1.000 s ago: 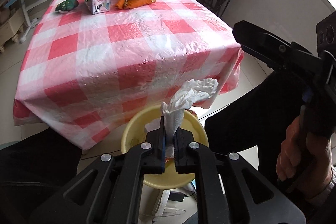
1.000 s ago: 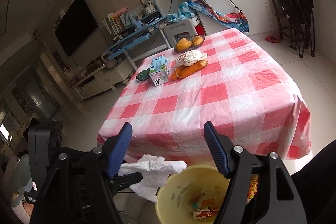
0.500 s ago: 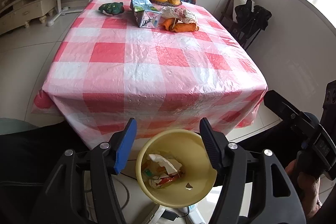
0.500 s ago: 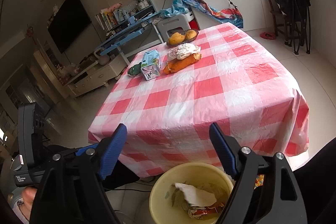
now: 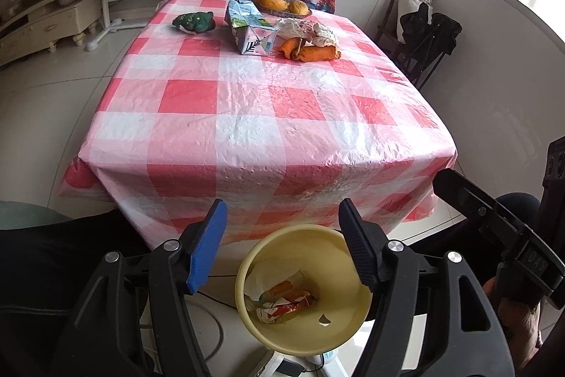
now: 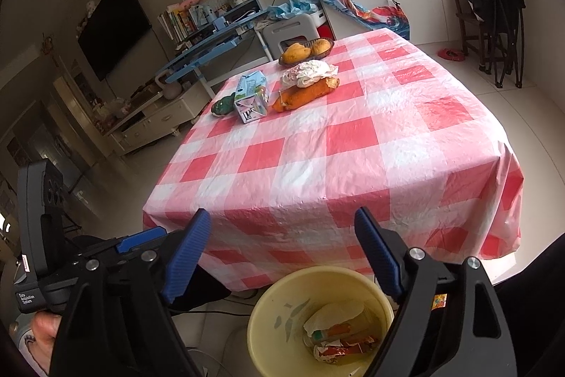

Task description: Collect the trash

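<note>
1. Left wrist view, closest in: the left gripper [image 5: 282, 241] is spread wide with nothing in it, ribbed black finger on one side and a blue pad on the other. The right gripper [image 6: 282, 251] is released too, both blue ribbed pads well apart.
2. Right under both sits the yellow plastic bin [image 5: 356, 320], round and smooth. The trash [image 5: 282, 299] is down inside: crumpled white tissue plus shiny red-orange wrappers.
3. Off to the side in the right wrist view, the other handle has a small white label [image 6: 26, 298]; too small for me to read properly.
4. Just past the bin is the table [image 5: 268, 115] with a crinkly, glossy red-and-white checked plastic cloth.
5. Far end: a boxy milk carton [image 5: 249, 29] (print too blurry), orange rolled cloth [image 5: 310, 52] with a white wrinkled bag [image 5: 307, 29] on it, a green lumpy thing [image 5: 194, 22], and a fruit basket [image 5: 280, 4].
</note>
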The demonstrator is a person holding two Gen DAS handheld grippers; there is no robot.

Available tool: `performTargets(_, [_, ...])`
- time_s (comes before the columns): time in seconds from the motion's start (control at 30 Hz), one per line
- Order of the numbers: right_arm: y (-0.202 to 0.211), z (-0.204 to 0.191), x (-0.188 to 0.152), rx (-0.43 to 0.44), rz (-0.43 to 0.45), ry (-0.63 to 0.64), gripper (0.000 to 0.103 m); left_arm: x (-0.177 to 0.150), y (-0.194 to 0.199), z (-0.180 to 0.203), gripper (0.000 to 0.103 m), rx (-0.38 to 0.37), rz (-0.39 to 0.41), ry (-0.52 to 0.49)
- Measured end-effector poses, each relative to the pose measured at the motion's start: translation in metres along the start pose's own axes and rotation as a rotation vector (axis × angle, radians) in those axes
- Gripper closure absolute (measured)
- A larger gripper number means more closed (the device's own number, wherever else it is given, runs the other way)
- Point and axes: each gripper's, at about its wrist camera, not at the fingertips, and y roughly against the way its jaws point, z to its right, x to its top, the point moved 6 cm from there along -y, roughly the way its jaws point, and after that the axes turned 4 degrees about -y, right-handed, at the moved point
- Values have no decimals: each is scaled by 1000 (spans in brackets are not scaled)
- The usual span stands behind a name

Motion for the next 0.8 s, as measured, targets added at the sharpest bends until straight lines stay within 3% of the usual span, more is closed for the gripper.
performTargets(0.8, [-5, -4, -5, -6, -20, 18, 23, 2, 2, -5, 38, 18, 18, 19])
